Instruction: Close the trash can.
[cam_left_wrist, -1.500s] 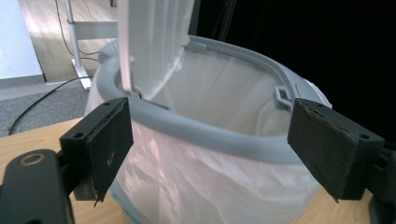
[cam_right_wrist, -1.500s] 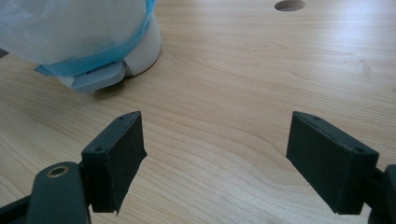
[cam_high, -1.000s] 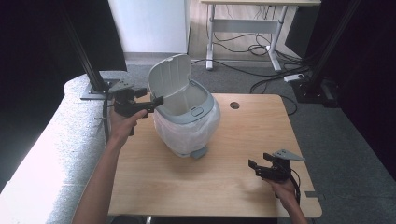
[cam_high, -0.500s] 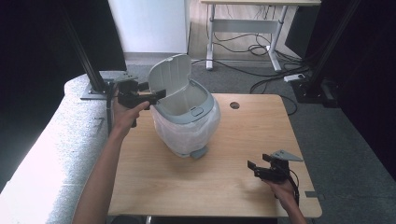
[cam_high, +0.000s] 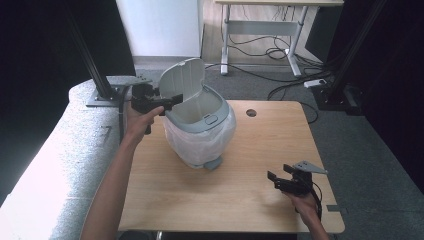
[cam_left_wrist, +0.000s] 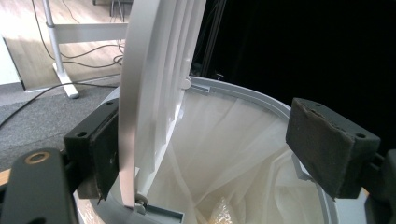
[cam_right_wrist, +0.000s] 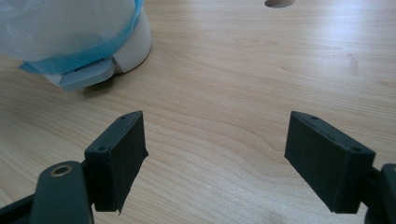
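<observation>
Bin (cam_high: 200, 132) stands left of centre on the tabletop (cam_high: 250, 200), lined with a white bag (cam_left_wrist: 233, 140) that holds something pale and crumpled, cut off at the frame's bottom; its lid (cam_high: 182, 87) stands raised. Left claw (cam_high: 167, 102) spreads wide around the lid edge, one pad against it, the other apart. Right claw (cam_high: 280, 181), jaws just closing yet open on nothing, sits near the front right edge, bare wood between.
</observation>
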